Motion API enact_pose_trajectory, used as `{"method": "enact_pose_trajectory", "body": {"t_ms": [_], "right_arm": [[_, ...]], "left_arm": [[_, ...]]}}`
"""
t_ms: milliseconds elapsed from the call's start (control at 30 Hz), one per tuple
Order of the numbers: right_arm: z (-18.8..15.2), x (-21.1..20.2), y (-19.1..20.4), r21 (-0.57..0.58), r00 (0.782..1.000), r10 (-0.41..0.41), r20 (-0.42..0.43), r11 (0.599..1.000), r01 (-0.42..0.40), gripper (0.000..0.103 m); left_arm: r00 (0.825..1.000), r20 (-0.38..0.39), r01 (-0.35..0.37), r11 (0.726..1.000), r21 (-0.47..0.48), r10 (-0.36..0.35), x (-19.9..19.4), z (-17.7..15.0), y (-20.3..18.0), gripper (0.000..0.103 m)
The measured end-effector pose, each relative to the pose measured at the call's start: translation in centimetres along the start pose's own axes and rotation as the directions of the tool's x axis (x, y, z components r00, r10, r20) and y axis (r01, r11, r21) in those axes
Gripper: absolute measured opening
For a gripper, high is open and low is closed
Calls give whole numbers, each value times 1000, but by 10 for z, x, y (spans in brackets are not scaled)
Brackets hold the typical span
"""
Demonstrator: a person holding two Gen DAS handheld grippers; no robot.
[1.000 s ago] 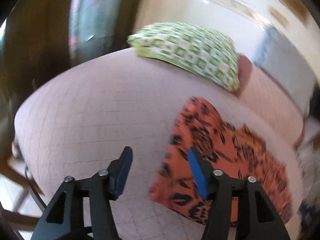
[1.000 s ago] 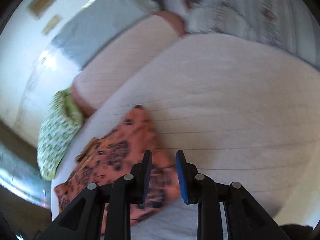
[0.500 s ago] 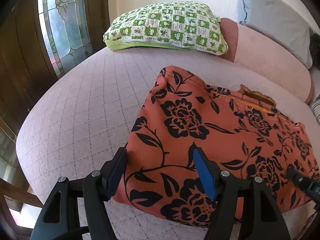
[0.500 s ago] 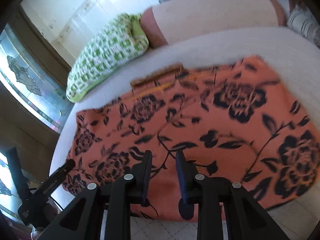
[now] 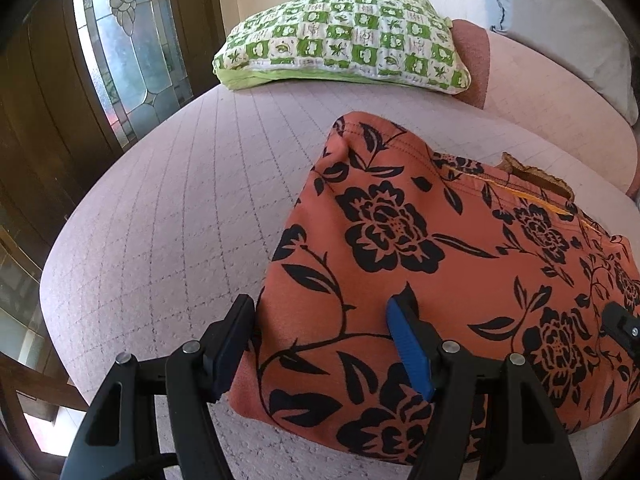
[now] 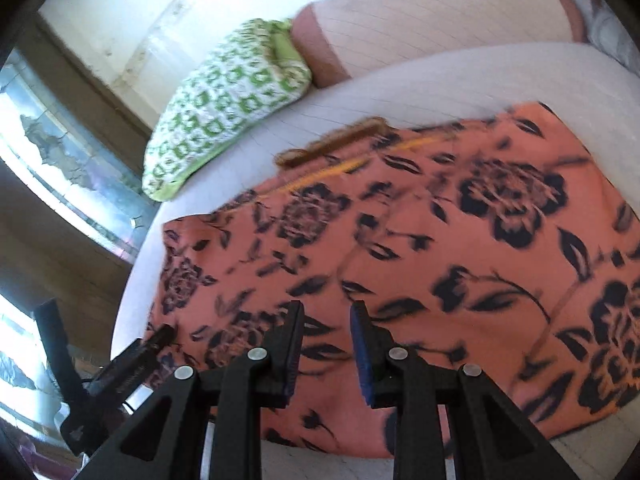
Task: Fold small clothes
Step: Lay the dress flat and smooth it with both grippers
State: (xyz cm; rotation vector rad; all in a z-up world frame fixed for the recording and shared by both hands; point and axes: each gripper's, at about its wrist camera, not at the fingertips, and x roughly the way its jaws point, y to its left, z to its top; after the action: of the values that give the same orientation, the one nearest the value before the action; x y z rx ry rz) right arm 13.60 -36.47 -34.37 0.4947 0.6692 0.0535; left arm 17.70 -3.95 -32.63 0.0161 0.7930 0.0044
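The garment [image 5: 440,264], an orange fabric piece printed with black flowers and leaves, lies spread on the quilted pink bed cover [image 5: 180,220]. A brown trimmed edge with a yellow stitched line shows along its far side in both views.

Left gripper [image 5: 320,344]: the jaws stand spread wide. The near left corner of the garment lies between them. The left finger sits just outside the garment's left edge, over bare bed cover. The blue-padded right finger [image 5: 408,348] is over the printed fabric. Whether either pad touches the cloth cannot be told. Nothing is pinched.

Right gripper [image 6: 326,354]: the jaws stand narrowly apart, with a clear gap between the pads. It hangs above the near edge of the garment [image 6: 440,240], toward the middle of that edge. Orange fabric is visible through the gap and lies below it, ungripped. This view is blurred.

Relative positions: in the right wrist view the left gripper [image 6: 120,372] appears at lower left, at the garment's corner. In the left wrist view a black tip of the right gripper [image 5: 622,326] enters at the right edge, over the fabric.

Beyond the garment, ahead of both grippers, a green-and-white checked pillow [image 5: 344,40] rests against a pink bolster [image 5: 472,60]. A grey pillow [image 5: 560,20] lies farther right. A leaded glass panel [image 5: 120,40] in a dark wood frame stands left of the left gripper.
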Motion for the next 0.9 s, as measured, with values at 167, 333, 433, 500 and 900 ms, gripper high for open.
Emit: {"method": "enact_pose_trajectory", "body": {"t_ms": [167,333,433,500,900], "right_arm": [[-5,43,9,-49,991,-41,-128,998,35,27],[-3,41,9,-47,992,-27,-124,999,21,27],[-4,39,7,-36,991,-17,-132,999,12,27],[-3,35,7,-34,991,-13,-135,999,9,27],[54,9,-62,200,994,-107,20,975,101,27]], "left_arm": [[999,-33,13,1000,-16,-14,10,0,5,71],[999,-6,31,998,-59,-31,2,6,12,72],[993,96,69,996,-63,-62,-18,13,8,72],[987,148,64,998,-27,-59,-26,17,-1,79],[993,-93,85,993,80,-78,53,46,-58,82]]}}
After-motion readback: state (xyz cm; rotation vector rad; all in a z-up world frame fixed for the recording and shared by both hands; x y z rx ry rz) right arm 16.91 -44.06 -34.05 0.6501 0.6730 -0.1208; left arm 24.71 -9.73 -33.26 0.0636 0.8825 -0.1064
